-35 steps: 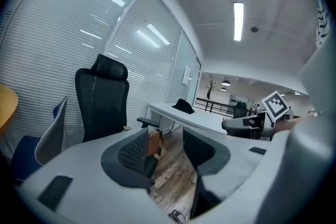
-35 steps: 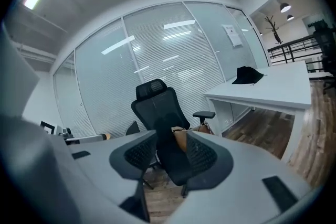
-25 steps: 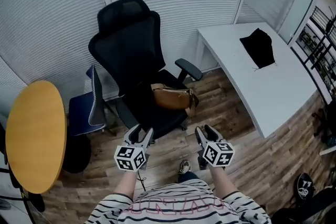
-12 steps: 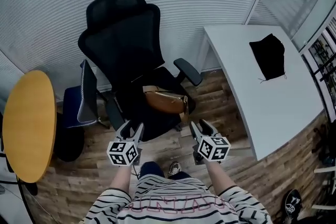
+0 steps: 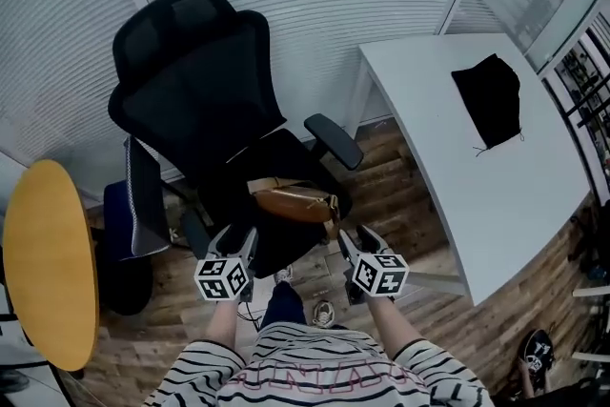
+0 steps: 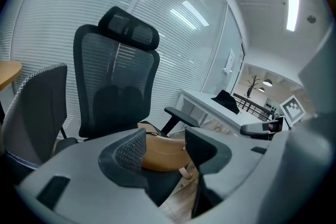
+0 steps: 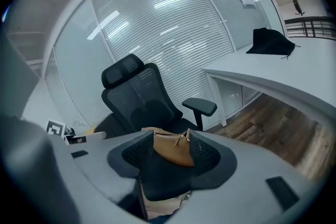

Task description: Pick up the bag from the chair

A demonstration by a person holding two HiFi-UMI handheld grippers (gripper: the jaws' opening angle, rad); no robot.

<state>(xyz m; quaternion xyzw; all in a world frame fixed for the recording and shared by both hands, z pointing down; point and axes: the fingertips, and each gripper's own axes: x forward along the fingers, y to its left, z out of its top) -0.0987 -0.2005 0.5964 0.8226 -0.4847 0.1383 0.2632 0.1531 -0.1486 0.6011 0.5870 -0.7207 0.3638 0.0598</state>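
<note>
A tan leather bag (image 5: 292, 201) lies on the seat of the black mesh office chair (image 5: 205, 100). Seen between the jaws, the bag (image 6: 160, 151) lies beyond them in the left gripper view and likewise the bag (image 7: 173, 148) in the right gripper view. My left gripper (image 5: 241, 241) hovers open just short of the seat's front edge, left of the bag. My right gripper (image 5: 354, 239) hovers open at the bag's right end. Neither touches the bag.
A white desk (image 5: 477, 148) runs along the right, with a black cloth (image 5: 490, 100) on it. A round yellow table (image 5: 48, 262) stands at the left, and a blue-grey chair (image 5: 129, 214) beside it. Window blinds (image 5: 315, 5) are behind. The chair's armrest (image 5: 334, 140) juts toward the desk.
Both grippers have come closer to the chair seat and the bag. The view has shifted so the chair sits further left and nearer.
</note>
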